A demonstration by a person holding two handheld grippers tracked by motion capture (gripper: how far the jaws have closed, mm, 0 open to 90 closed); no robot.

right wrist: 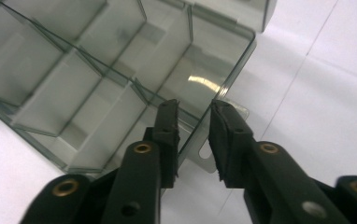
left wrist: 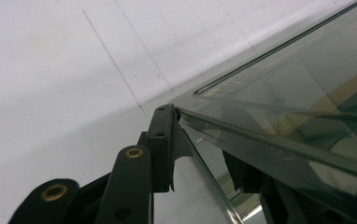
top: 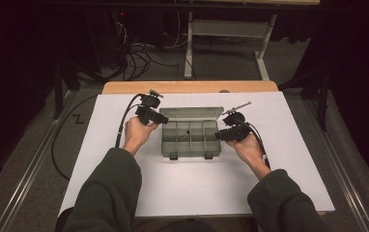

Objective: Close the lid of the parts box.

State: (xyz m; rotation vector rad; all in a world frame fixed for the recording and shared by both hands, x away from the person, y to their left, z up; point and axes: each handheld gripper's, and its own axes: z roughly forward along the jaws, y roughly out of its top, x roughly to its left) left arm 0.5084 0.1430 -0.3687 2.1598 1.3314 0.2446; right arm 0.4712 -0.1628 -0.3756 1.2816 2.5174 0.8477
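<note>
Two forearms in dark green sleeves come in over the near edge of the white surface, each hand carrying black tongs toward a clear plastic compartment box that sits around the middle of the surface, slightly toward the far edge. The box stands open, its lid tipped back on the far side and its two latches at the near wall.

The right tongs meet the box at its right end. In the right gripper view the right tongs straddle that end wall, one jaw inside the end compartment, the other outside by a small clear tab; the jaws stand a little apart and I cannot tell whether the pads press the wall.

The left tongs sit at the far left corner of the box, where the lid hinges. In the left gripper view the lid fills the right side, and the left tongs have one jaw tip against its edge and the other dim behind the plastic; a real grasp cannot be told.

Beyond the far edge runs a wooden strip.
</note>
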